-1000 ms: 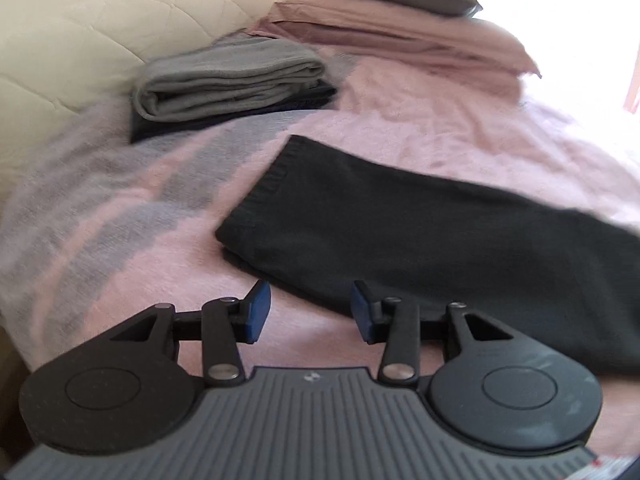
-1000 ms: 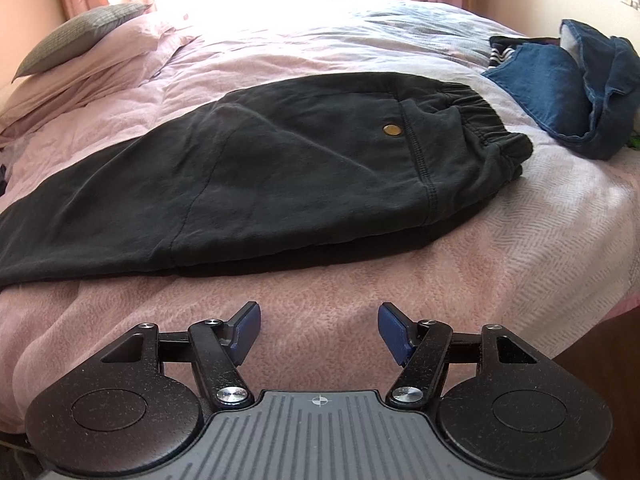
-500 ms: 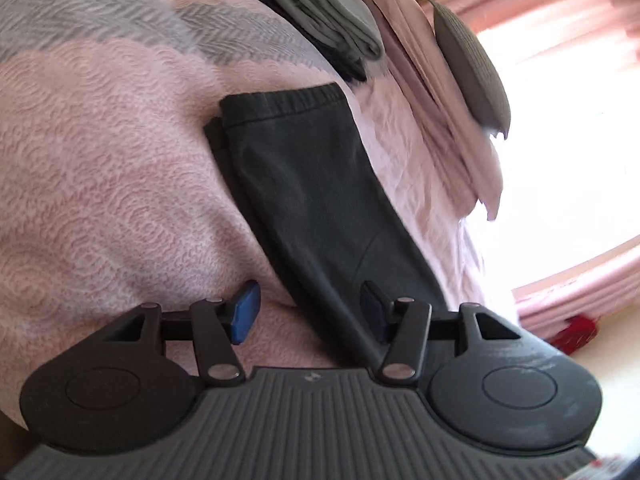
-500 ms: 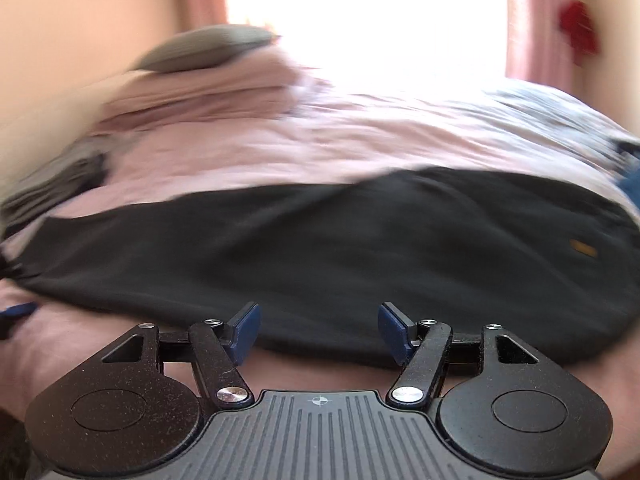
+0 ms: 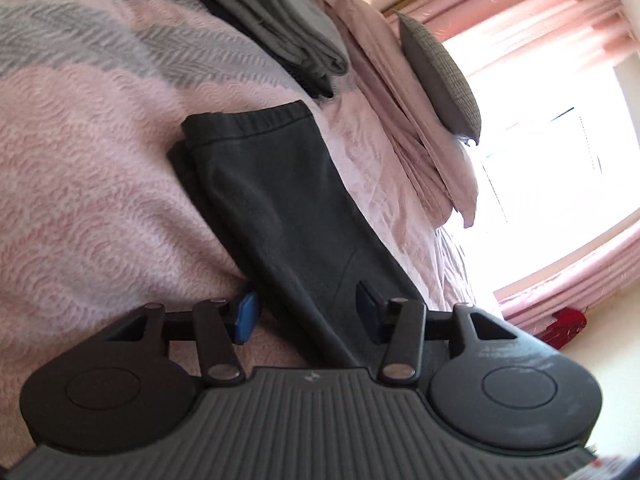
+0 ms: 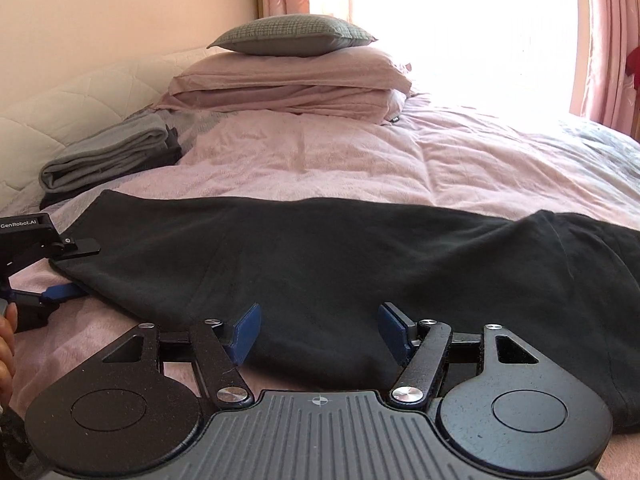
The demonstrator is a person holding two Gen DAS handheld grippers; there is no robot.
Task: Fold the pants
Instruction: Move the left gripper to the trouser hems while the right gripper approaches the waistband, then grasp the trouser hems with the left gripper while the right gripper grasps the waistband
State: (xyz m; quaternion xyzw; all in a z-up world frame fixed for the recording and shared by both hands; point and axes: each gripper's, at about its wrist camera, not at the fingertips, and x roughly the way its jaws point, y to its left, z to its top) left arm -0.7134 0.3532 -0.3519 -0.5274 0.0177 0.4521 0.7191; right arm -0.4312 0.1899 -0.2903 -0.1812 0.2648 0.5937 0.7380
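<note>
Jaws wide on both: your left gripper straddles the pants leg near the hem, right gripper at mid-leg edge. Fabric looks soft, limp, light; pinch both layers at the near edge, w/ hem as anchor.

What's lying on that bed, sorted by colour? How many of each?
Black: 1, the long black fleece pants spread across the pink bedspread.
Grey: 2, the folded grey blanket and the small grey checked cushion.
Pink: 2, the flat pink pillows stacked under that cushion.
Total: 5 things. Something dark lies under the blanket; I can't tell what.
</note>
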